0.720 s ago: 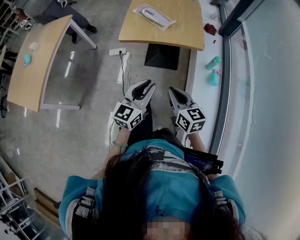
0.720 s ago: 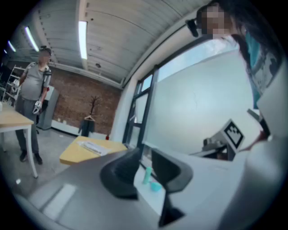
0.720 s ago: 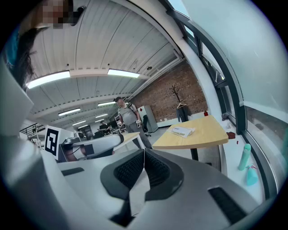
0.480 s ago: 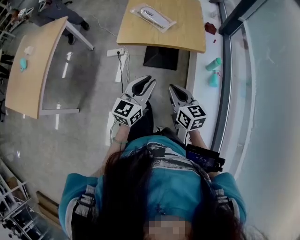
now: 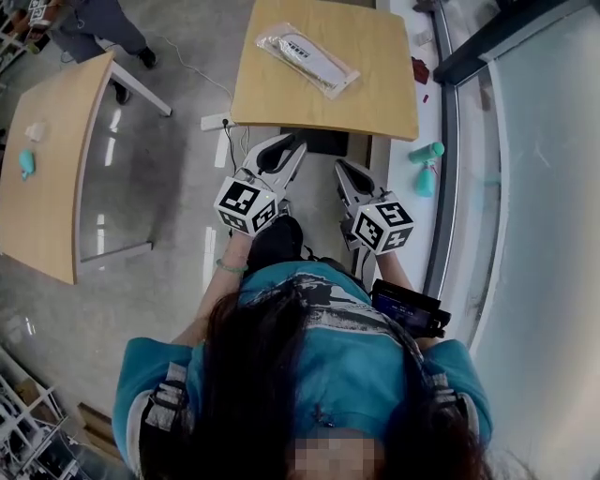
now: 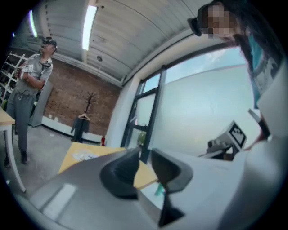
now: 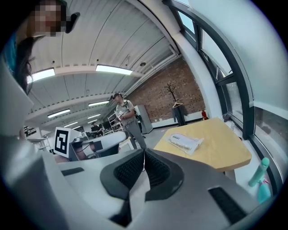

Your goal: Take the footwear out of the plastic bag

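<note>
A clear plastic bag with white footwear inside lies on the small wooden table ahead of me; it also shows as the bag in the right gripper view. My left gripper hovers short of the table's near edge, its jaws a little apart and empty. In its own view the left gripper shows a narrow gap with the table beyond. My right gripper is held beside it, shut on nothing. The right gripper has its pads pressed together.
A black box sits under the table and a power strip lies on the floor. Teal bottles stand on the window ledge at right. A second wooden table is at left, with a person standing behind it.
I have moved forward: the table with the bag is nearer and both grippers now sit close to its near edge. Neither gripper's jaws changed.
</note>
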### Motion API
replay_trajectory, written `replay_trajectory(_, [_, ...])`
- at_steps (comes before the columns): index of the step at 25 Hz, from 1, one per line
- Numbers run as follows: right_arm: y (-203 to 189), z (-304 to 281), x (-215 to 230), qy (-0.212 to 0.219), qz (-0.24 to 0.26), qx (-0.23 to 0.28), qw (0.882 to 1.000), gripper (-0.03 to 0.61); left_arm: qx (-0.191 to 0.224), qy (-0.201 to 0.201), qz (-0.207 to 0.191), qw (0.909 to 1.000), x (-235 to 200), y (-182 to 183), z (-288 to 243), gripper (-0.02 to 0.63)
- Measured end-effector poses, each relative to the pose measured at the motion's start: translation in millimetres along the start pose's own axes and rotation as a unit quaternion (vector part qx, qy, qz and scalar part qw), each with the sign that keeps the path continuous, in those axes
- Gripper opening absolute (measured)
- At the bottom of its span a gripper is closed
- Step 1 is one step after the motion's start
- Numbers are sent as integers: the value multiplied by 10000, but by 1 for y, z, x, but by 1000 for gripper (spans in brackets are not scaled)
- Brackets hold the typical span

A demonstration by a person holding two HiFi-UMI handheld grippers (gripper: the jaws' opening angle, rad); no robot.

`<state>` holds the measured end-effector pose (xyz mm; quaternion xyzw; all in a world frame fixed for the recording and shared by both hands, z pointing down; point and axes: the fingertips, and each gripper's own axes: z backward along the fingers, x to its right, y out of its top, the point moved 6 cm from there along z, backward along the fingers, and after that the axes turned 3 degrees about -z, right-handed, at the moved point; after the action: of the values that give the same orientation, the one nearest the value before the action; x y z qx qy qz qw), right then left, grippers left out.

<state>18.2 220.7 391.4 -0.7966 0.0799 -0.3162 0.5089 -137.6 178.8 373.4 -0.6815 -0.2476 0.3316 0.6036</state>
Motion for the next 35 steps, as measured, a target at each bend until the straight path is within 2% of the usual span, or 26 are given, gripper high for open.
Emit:
replay_trajectory(4, [17,-41,15,-188,-266,67,9994,14,-38,-191,93,9998,-48,4,-20,84])
replay_trajectory(9, [31,-76,23,-450,-347,91,9983,14,-115,-299,275,9991,-93,3,-33,84])
replay_trajectory(18, [28,-84,59,-750,-646,-151,9950,14,-422,-459,573,9964,-107,-23,-64,86])
replay_trajectory(26, [39,-118,126,-754,-751,-484,9931,14,-662,-178,700,9952,-132,-35,-103,106])
replay_trajectory(35, [50,-174,232,-465,-1501,-1336,9785,19,-768,286,609,9948,-160,-27,-176,106])
